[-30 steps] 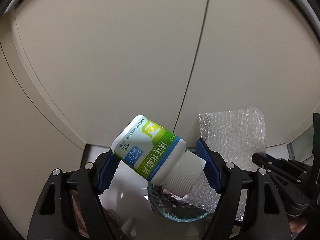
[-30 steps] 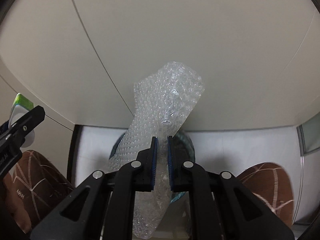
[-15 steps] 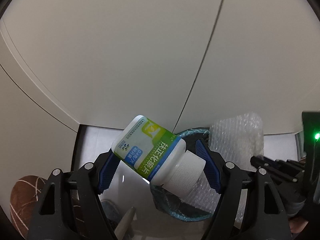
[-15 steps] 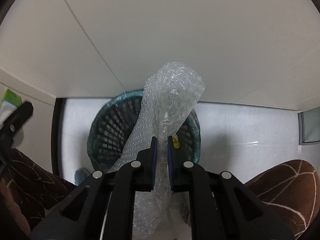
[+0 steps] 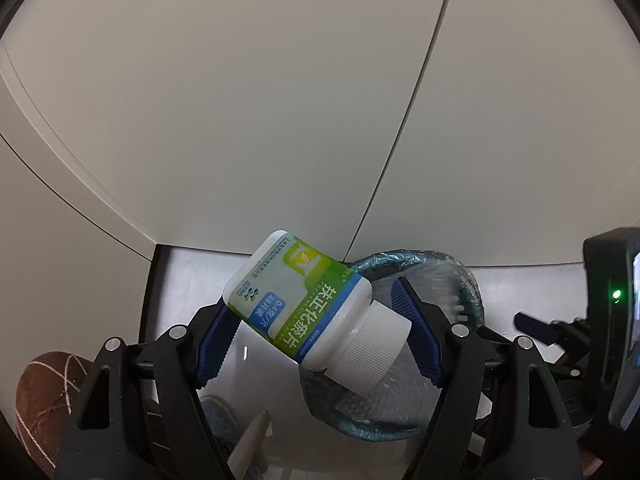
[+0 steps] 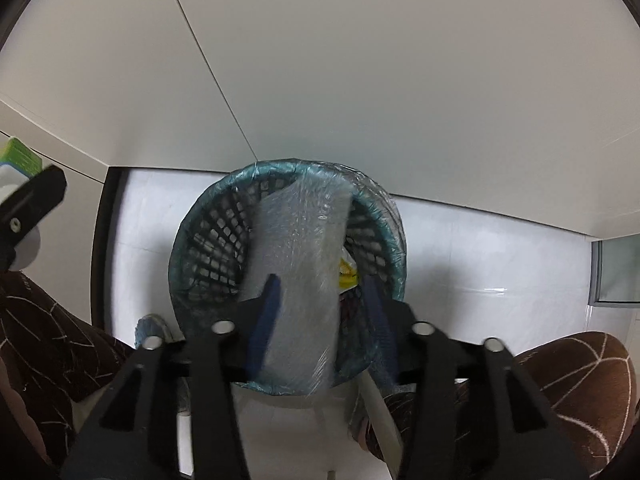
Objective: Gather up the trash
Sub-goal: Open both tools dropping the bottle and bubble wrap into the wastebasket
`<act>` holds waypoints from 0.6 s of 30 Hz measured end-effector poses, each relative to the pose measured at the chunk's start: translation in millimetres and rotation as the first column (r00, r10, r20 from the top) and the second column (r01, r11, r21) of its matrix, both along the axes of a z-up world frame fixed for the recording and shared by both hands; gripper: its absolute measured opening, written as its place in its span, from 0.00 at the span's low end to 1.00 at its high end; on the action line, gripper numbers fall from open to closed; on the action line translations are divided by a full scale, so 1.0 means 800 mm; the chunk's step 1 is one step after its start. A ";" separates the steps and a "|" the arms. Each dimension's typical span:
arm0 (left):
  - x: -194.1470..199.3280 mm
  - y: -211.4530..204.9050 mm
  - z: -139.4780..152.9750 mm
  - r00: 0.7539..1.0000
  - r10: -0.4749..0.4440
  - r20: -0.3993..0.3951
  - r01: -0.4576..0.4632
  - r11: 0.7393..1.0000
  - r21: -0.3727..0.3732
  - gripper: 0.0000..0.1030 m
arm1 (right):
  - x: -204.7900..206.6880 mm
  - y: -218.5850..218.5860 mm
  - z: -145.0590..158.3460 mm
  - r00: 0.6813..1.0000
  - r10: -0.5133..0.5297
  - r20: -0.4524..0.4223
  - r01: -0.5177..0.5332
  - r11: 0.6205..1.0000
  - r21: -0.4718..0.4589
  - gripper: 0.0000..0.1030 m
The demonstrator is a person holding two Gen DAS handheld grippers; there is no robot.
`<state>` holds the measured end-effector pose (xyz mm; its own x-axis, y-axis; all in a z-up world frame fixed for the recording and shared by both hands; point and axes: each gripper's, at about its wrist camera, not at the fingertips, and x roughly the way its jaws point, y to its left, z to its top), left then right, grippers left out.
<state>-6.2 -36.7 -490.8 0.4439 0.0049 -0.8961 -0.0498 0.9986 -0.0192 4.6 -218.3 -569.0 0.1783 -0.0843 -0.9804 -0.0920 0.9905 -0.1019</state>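
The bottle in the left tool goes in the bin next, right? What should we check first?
1. Bottle clamped in the left tool: ok, both pads press on it, one at the base, one at the cap.
2. Cap on the bottle: ok, white cap in place.
3. Right tool has let go: ok, its jaws have just been opening and the bubble wrap sits loose between them.
4. Bubble wrap going into the bin: ok, it hangs over the mouth, blurred.
5. Bottle over the bin mouth: cannot tell, only the cap end overlaps the rim.
6. Room left in the bin: cannot tell, the wrap hides much of the inside.
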 end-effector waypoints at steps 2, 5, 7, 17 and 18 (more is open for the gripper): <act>0.000 -0.002 -0.003 1.000 -0.008 -0.006 0.008 1.000 -0.003 0.71 | 0.002 -0.003 0.009 1.000 -0.003 0.027 0.004 1.000 -0.027 0.55; 0.002 -0.007 -0.008 0.999 -0.022 -0.023 0.022 1.000 -0.009 0.71 | 0.002 -0.011 0.034 0.994 -0.014 0.110 0.021 0.998 -0.067 0.68; 0.003 -0.014 -0.014 0.999 -0.039 -0.037 0.039 0.999 -0.014 0.71 | 0.001 -0.024 0.061 0.981 -0.028 0.192 0.043 0.996 -0.078 0.79; 0.005 -0.057 -0.039 0.990 -0.118 -0.081 0.113 0.992 -0.065 0.71 | -0.006 -0.077 0.120 0.930 -0.136 0.342 0.141 0.990 0.010 0.91; 0.003 -0.060 -0.041 0.988 -0.131 -0.081 0.126 0.990 -0.061 0.71 | -0.005 -0.080 0.121 0.927 -0.142 0.346 0.144 0.989 0.018 0.91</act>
